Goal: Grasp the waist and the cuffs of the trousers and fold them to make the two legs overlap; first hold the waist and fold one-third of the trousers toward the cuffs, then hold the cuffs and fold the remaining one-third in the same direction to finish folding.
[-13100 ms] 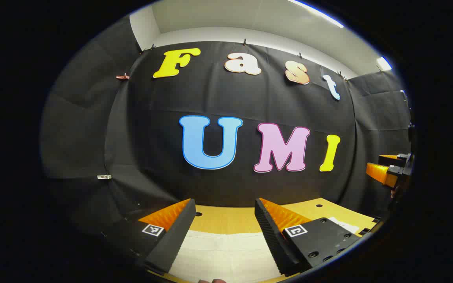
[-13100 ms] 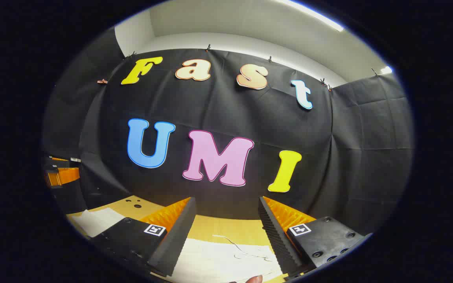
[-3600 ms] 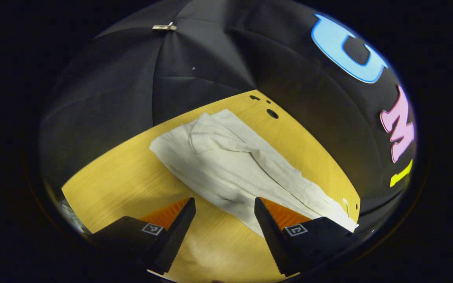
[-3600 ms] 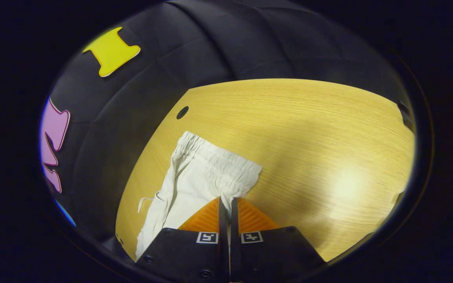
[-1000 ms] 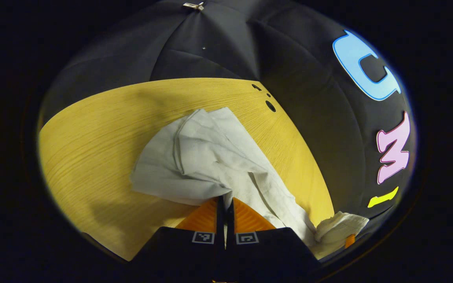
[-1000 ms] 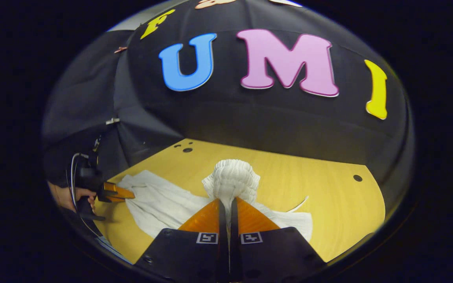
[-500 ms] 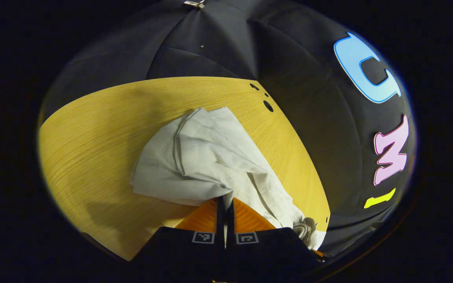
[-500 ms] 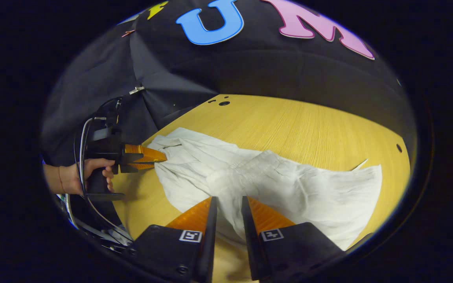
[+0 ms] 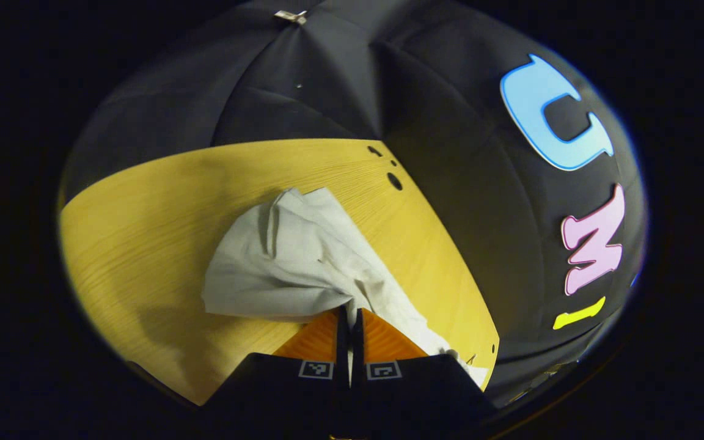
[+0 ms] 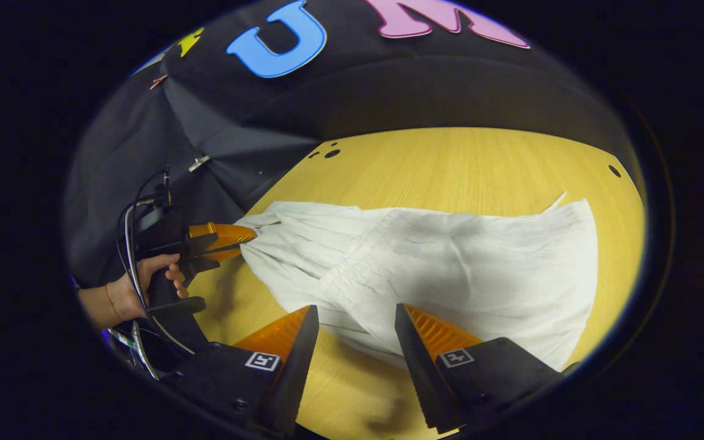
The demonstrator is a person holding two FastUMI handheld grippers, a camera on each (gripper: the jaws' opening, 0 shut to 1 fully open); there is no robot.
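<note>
Trousers (image 10: 450,263) cuff pinched by left gripper (image 9: 349,315); right gripper (image 10: 352,330) spread.

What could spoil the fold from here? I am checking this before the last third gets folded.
1. The left gripper pinches bunched cloth at the cuff end of the trousers; lifting it may carry creases into the fold.
2. The right gripper is open above the folded waist part, so nothing pins it; a pull from the cuffs could drag it across the table.
</note>
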